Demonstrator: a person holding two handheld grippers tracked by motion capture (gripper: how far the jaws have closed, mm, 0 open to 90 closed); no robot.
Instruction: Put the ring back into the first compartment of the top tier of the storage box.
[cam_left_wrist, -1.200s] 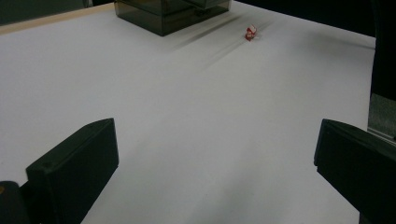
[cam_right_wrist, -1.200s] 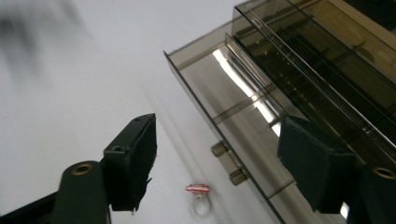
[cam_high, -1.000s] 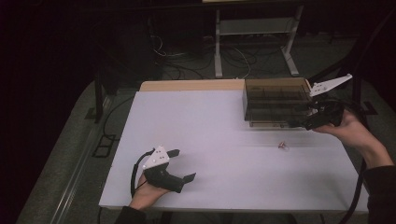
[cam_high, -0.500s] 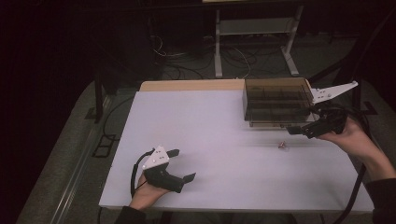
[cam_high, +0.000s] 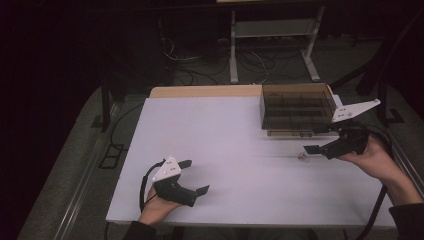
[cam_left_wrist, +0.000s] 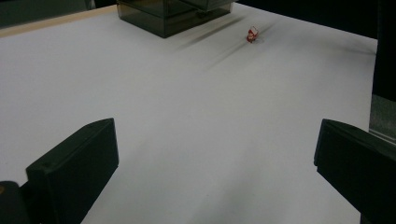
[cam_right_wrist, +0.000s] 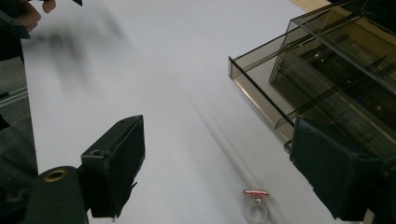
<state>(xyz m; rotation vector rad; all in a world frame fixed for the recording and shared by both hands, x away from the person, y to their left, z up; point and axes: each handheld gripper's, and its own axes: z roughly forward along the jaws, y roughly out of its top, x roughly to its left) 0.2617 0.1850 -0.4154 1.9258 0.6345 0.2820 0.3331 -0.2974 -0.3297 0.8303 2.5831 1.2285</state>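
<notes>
White table (cam_high: 235, 150) under dim light, dark floor with cables and a metal stand beyond its far edge.

Nearest, at the front left edge: left claw (cam_high: 192, 176) resting on the table in the person's left hand (cam_high: 156, 210), released, nothing between the jaws. In the left gripper view both jaws stand wide apart over bare surface.

Further in, right of centre: a small ring with a red-and-white top (cam_high: 301, 156) lying alone on the table, just in front of the smoked-plastic drawer organiser (cam_high: 297, 106). In the right gripper view the ring (cam_right_wrist: 255, 207) sits low between the two jaws, its clear loop flat and the red part above it.

Right claw (cam_high: 320, 141), held in the right hand (cam_high: 374, 159), hangs just beside and above the ring, jaws spread. They have just been opening a little, and nothing is pressed between them yet.

Judgement on handling: the ring looks very light, hard and smooth, so it is likely to skate or flip if nudged from one side only. Best hold would be across the loop or the red top, both pads meeting it together, low to the table. Small size leaves little margin, so slow closing is advised.

Farthest: the organiser at the far right corner, with its bottom drawer (cam_right_wrist: 261, 95) pulled partly out toward the ring.
</notes>
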